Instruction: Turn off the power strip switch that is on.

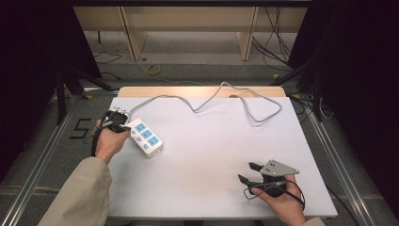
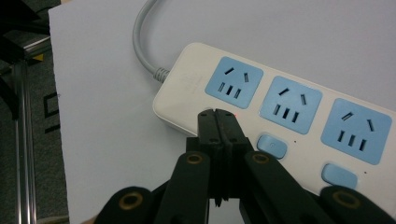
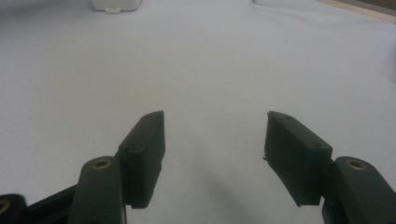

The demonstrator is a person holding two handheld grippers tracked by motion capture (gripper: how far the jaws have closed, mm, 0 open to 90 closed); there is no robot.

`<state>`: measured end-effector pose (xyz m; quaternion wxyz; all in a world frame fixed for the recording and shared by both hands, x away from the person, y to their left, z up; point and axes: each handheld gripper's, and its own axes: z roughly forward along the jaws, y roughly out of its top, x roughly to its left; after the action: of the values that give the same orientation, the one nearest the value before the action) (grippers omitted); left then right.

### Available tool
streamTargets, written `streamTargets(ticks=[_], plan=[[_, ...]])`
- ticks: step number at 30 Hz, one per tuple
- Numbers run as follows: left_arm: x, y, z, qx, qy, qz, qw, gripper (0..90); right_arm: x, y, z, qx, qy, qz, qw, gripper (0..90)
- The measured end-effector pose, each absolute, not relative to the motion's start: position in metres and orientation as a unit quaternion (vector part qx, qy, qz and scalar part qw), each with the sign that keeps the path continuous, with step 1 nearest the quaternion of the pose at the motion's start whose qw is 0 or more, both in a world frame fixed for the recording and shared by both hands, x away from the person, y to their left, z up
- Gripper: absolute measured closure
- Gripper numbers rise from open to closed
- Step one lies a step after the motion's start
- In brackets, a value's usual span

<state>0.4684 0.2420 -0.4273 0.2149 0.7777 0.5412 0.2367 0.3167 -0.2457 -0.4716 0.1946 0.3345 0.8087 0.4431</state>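
Power strip [image 1: 145, 137]: white, three blue sockets in a row, small blue buttons beside them; lies slantwise near the table's [image 1: 211, 179] left edge.
Cord [image 1: 207, 101]: grey, leaves the strip's far end and loops across the back of the table.
Left claw [image 2: 216, 113]: jaws pressed together with nothing between them, tips on the strip's edge by the first socket.
High view: hand and claw hide that contact.
Left gripper view: closed tips against the white casing, next to a blue button [image 2: 272, 145].
Right claw [image 1: 249, 172]: jaws spread wide, empty, well apart from the strip, low over bare table near the front right.
Right gripper view: strip's end [image 3: 116, 4] at the far top edge.
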Motion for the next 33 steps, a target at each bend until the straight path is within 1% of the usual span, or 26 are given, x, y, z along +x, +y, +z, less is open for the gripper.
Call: streamTargets(ticks=[20, 33], plan=[[0.488, 0.236, -0.434, 0.785, 0.540, 0.230, 0.197, 89.7, 0.317, -0.246, -0.472, 0.333, 0.809, 0.443, 0.195, 39.3], [0.493, 0.240, -0.439, 0.784, 0.549, 0.221, 0.187, 89.7, 0.316, -0.246, -0.471, 0.333, 0.809, 0.443, 0.195, 39.3]])
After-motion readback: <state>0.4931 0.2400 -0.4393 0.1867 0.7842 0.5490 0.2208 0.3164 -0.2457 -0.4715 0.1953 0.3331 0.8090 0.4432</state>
